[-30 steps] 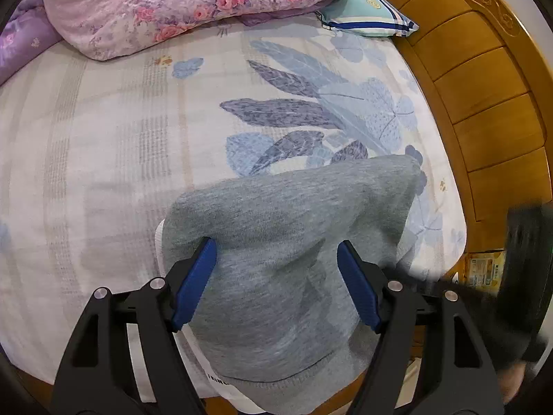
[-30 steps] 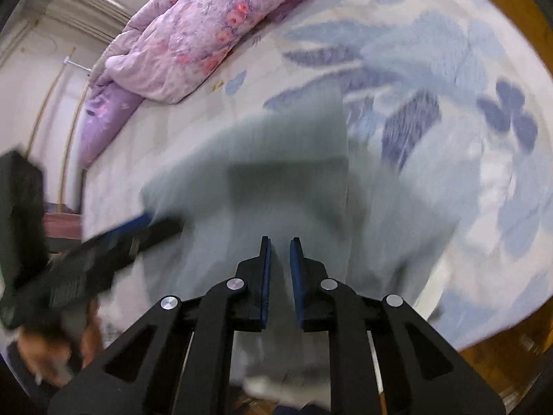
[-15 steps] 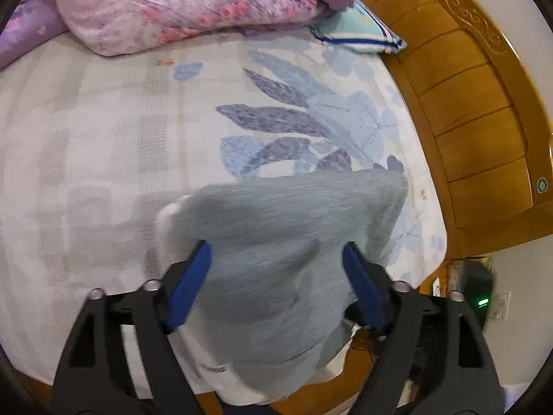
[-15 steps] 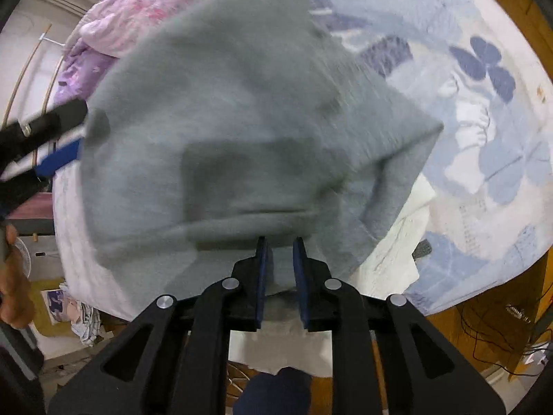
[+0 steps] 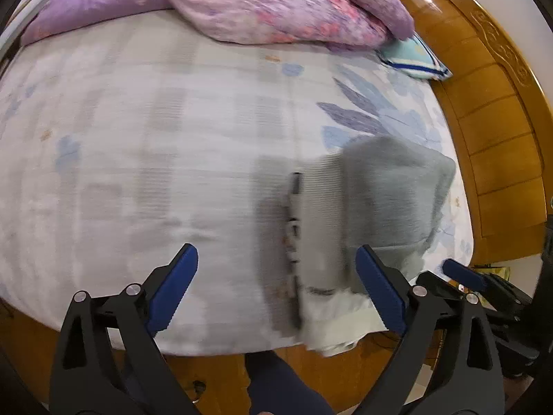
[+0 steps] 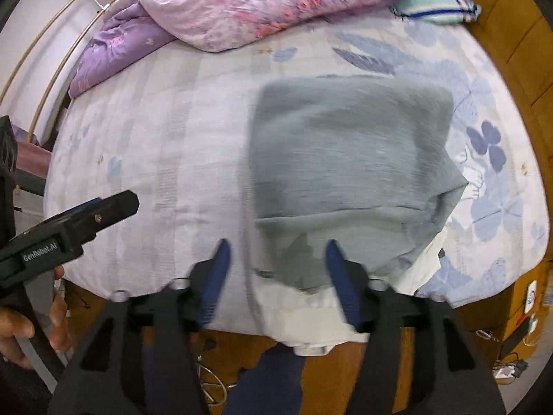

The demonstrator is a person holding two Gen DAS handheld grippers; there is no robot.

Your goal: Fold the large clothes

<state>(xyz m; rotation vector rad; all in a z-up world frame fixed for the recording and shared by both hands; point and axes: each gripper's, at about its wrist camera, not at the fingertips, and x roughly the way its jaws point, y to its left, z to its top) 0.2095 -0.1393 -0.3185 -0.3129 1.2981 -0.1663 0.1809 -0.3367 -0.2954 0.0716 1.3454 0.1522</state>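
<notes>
A folded grey sweatshirt [image 6: 349, 159] lies on the bed near its front right edge, on top of a white garment [image 6: 311, 307] that hangs over the edge. It also shows in the left wrist view [image 5: 387, 207], blurred. My right gripper [image 6: 276, 269] is open and empty, its fingers just above the sweatshirt's near edge. My left gripper [image 5: 276, 287] is open and empty, to the left of the sweatshirt, over bare sheet. It shows in the right wrist view [image 6: 103, 207] at the left. The right gripper's tip shows in the left wrist view [image 5: 463, 273].
The bed sheet [image 5: 172, 155] is white with blue leaf prints. A pink and purple quilt [image 5: 262, 7] is piled at the far side. A teal pillow [image 5: 414, 58] lies by the wooden headboard [image 5: 497, 131]. The wooden bed frame [image 6: 345, 373] runs along the front edge.
The right gripper has let go of the sweatshirt and opened; the sweatshirt now lies folded flat. The left gripper has swung left, off the sweatshirt.
</notes>
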